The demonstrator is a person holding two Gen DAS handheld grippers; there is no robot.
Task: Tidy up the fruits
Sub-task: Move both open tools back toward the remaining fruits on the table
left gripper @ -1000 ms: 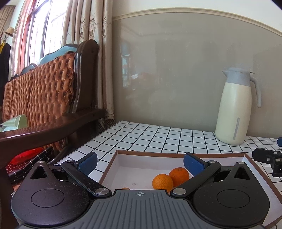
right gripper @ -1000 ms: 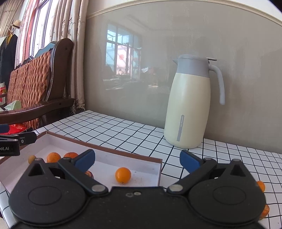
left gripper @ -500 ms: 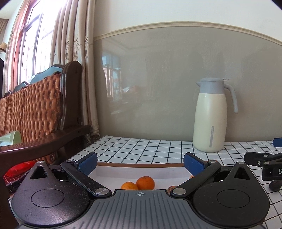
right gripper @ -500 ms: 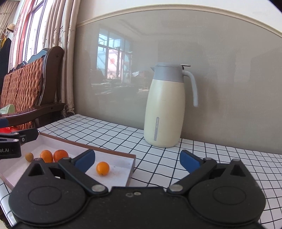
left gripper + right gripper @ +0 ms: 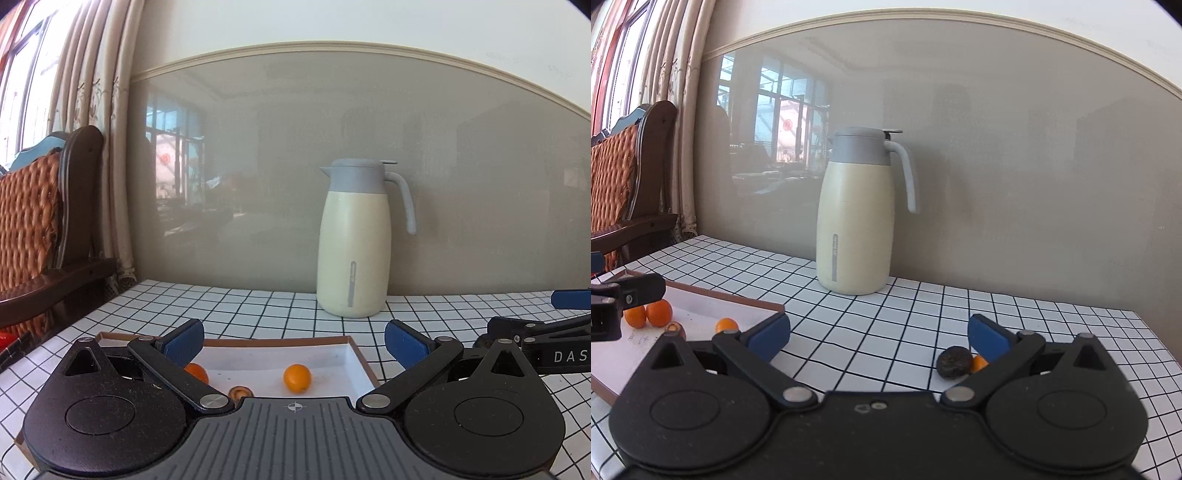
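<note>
Both grippers are seen empty, with jaws spread wide. The left gripper (image 5: 293, 341) is held over the near edge of the shallow white tray (image 5: 360, 365), while the right gripper (image 5: 877, 332) is held above the checked tabletop (image 5: 923, 295) beyond the tray's right edge.

Four small fruits are counted in the tray from the right wrist view: two small oranges (image 5: 648, 314) touching each other near the left side, a third orange (image 5: 727, 325) toward the right wall, and a brownish fruit (image 5: 675, 328) between them. Two fruits lie on the table outside the tray, toward the table's right edge: a dark wrinkled fruit (image 5: 954, 362) and, touching it, a small orange fruit (image 5: 979, 363) (half hidden behind the right gripper's finger).

These two are judged to be what is left to move. The dark fruit is judged light and possibly soft, so a gentle squeeze across its widest part would be advised. The round orange fruit is expected to roll; it is best taken across its middle, with the pads kept level.

A cream thermos jug (image 5: 855, 229) stands near the table's far edge, well apart from the fruit.
</note>
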